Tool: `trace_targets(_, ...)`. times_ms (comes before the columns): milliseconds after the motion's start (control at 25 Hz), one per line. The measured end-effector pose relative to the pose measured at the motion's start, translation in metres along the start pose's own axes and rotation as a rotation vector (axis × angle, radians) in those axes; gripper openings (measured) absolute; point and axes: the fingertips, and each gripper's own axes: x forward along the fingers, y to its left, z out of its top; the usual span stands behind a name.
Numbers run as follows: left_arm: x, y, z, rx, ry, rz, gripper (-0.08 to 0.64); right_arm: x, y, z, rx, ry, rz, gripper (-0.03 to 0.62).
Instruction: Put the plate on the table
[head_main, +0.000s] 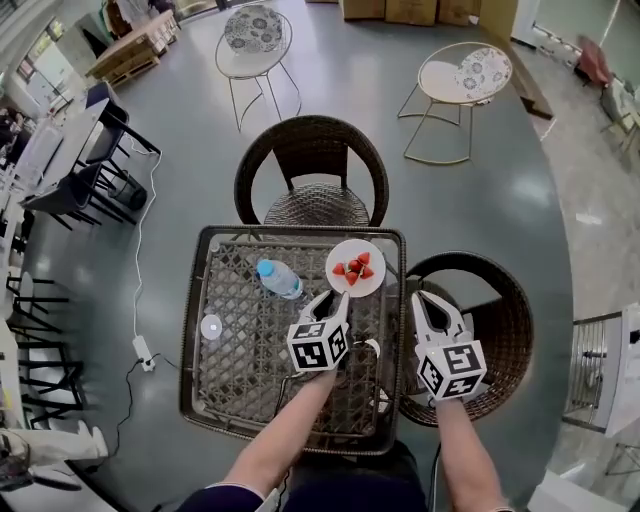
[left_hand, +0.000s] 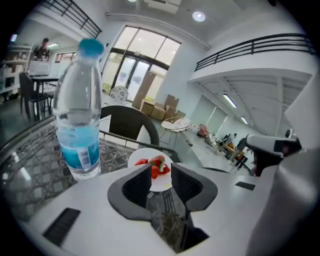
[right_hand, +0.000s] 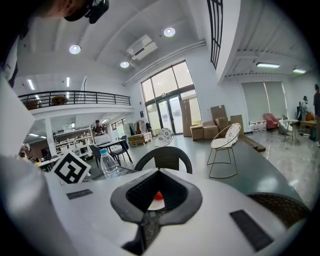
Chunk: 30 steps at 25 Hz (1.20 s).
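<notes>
In the head view, you are holding the left hand-held gripper (head_main: 330, 303) over the wicker counter (head_main: 240, 370), its jaws standing wide and pointing toward 12 o'clock. The white plate (head_main: 340, 254) is sitting on the counter near the 1 o'clock corner, just beyond those jaw tips, with strawberries (head_main: 353, 268) piled on it. A water bottle (head_main: 279, 279) is standing at 9 o'clock from the plate. You are keeping the right hand-held gripper (head_main: 432, 312) past the counter's 3 o'clock edge, above a wicker chair (head_main: 500, 330).

In the left gripper view, the jaws are standing wide apart and pressing on nothing. The plate (left_hand: 158, 183) is lying just past the tips, at 12 o'clock, showing through the gap. The bottle (left_hand: 80, 130) is rising upright at 10 o'clock.

In the right gripper view, the jaws are standing narrow, tips meeting, gripping nothing. Through the opening below the tips, a strawberry (right_hand: 158, 196) and a sliver of the plate (right_hand: 156, 206) are showing. The bottle (right_hand: 109, 164) is standing at 10 o'clock.
</notes>
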Motion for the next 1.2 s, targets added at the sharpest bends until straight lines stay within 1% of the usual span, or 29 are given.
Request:
trace_targets(120, -0.026, -0.029, 0.018, 0.084, -0.071, -0.142, 0.123, -0.006, 0.010, 0.009, -0.007, -0.019, -0.001, 0.005)
trace_targets(240, -0.055, -0.057, 0.035, 0.204, -0.131, -0.258, 0.121, -0.014, 0.021, 0.021, -0.022, -0.045, 0.015, 0.005)
trace_targets(320, -0.074, -0.070, 0.046, 0.284, -0.161, -0.299, 0.115, -0.019, 0.030, 0.029, -0.034, -0.065, 0.027, 0.005)
trace_targets(400, -0.090, -0.080, 0.057, 0.341, -0.187, -0.323, 0.076, -0.024, 0.039, 0.037, -0.047, -0.083, 0.038, 0.005)
trace_targets(480, -0.106, -0.086, 0.066, 0.379, -0.212, -0.338, 0.032, -0.030, 0.049, 0.045, -0.064, -0.099, 0.050, 0.005)
trace_targets(560, -0.121, -0.092, 0.072, 0.403, -0.225, -0.353, 0.009, -0.036, 0.061, 0.053, -0.077, -0.113, 0.062, 0.005)
trace_targets(680, -0.137, -0.098, 0.078, 0.416, -0.226, -0.381, 0.008, -0.044, 0.076, 0.062, -0.078, -0.139, 0.075, 0.005)
trace_targets(840, -0.152, -0.104, 0.080, 0.452, -0.240, -0.395, 0.008, -0.051, 0.094, 0.068, -0.068, -0.173, 0.087, 0.005)
trace_targets(1000, -0.164, -0.111, 0.083, 0.440, -0.247, -0.420, 0.008, -0.056, 0.109, 0.073, -0.070, -0.190, 0.109, 0.005)
trace_targets(1200, -0.172, -0.113, 0.084, 0.437, -0.251, -0.435, 0.008, -0.059, 0.118, 0.077, -0.075, -0.208, 0.115, 0.005)
